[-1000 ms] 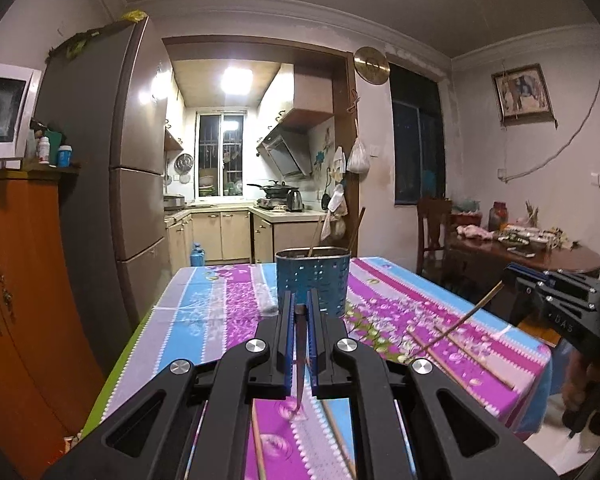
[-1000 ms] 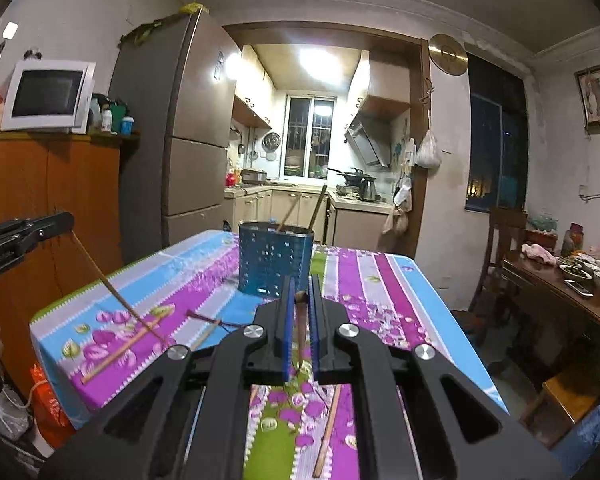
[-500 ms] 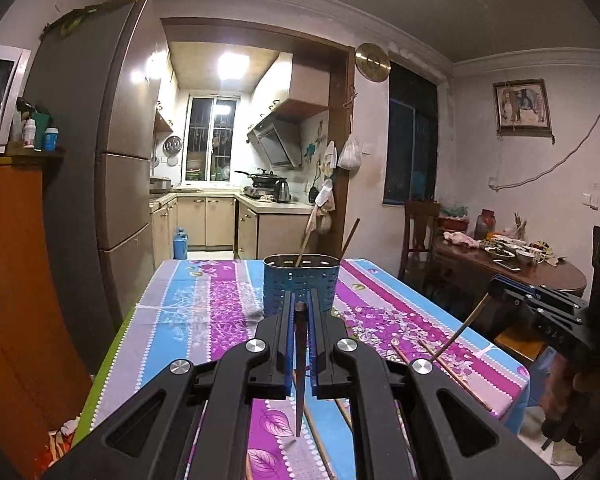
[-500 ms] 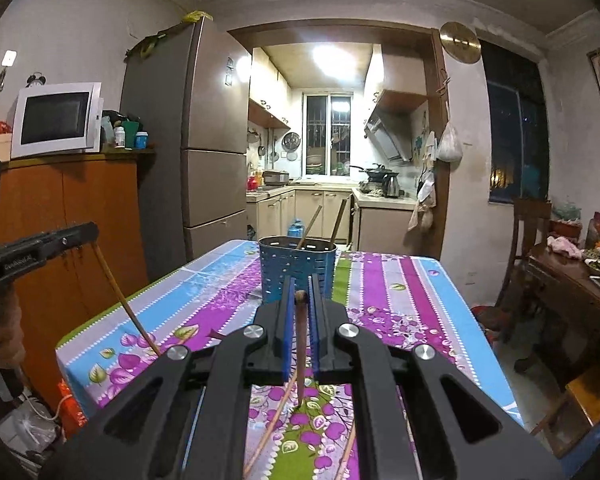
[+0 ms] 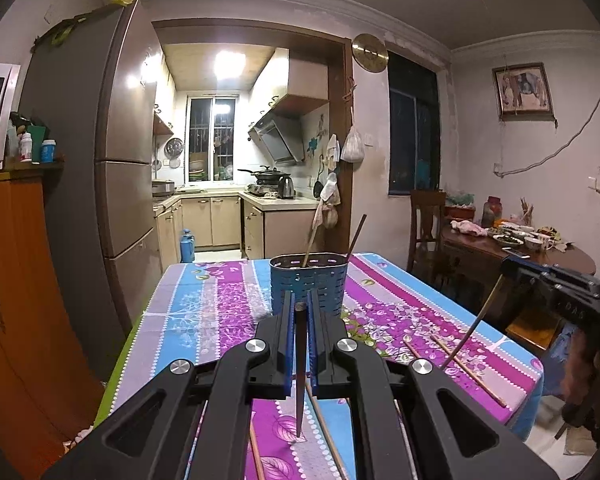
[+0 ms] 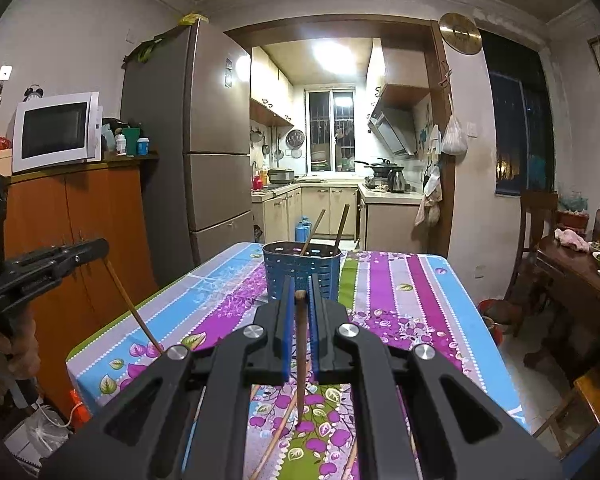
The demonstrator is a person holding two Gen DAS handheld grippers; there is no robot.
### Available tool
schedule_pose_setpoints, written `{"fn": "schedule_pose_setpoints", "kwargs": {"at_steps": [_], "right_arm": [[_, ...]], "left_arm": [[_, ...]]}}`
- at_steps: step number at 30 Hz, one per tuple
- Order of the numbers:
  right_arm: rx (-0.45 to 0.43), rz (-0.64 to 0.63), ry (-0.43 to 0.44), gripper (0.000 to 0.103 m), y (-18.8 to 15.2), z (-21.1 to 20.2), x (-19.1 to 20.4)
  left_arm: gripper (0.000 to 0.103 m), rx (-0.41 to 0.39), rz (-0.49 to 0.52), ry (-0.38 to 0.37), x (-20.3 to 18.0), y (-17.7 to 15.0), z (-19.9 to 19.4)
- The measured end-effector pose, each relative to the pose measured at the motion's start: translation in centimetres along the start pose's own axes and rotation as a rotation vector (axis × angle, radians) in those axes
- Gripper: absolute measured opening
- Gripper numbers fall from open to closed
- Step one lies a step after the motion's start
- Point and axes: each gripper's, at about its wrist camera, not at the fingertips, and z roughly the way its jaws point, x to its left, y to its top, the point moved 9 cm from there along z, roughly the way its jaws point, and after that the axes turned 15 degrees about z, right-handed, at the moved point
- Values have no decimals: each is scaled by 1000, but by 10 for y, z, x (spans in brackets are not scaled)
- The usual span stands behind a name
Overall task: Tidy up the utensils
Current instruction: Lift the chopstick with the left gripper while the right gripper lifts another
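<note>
Above the flowered tablecloth (image 5: 204, 312), you are pinching one chopstick (image 5: 299, 372) in the left gripper (image 5: 299, 312) and another chopstick (image 6: 301, 352) in the right gripper (image 6: 300, 300), both hanging tip-down short of the blue holder (image 5: 308, 284); more lie loose on the cloth.

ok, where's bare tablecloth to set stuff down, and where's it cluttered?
Free: the blue-and-lilac stripes left of the blue perforated utensil holder, out to the table's left edge, and the cloth behind the holder. Crowded: loose chopsticks on the purple floral stripes at the right, more under the left hand-held gripper.
</note>
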Motion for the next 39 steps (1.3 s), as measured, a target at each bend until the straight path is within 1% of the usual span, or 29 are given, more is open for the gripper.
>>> {"fn": "schedule_pose_setpoints", "kwargs": {"at_steps": [3,9,15,22,33,39], "right_arm": [[-2,-8,-4,5,1,0,1],[-2,-13,-2,5,2,1,1],[-6,-23,2,5,8,6,3],[6,-21,14,5,15,14,1],[-1,-29,18,5,29,19,-7],[-3,-31,20,5,30,19,-7]], "left_arm": [[7,10,-6,-3,1,0,5],[7,29,9,18,-1,1,10],[7,68,3,21,-1,2,19],[7,91,-6,23,1,11,28],[7,140,19,84,0,8,42],[7,146,35,107,-3,11,47]]}}
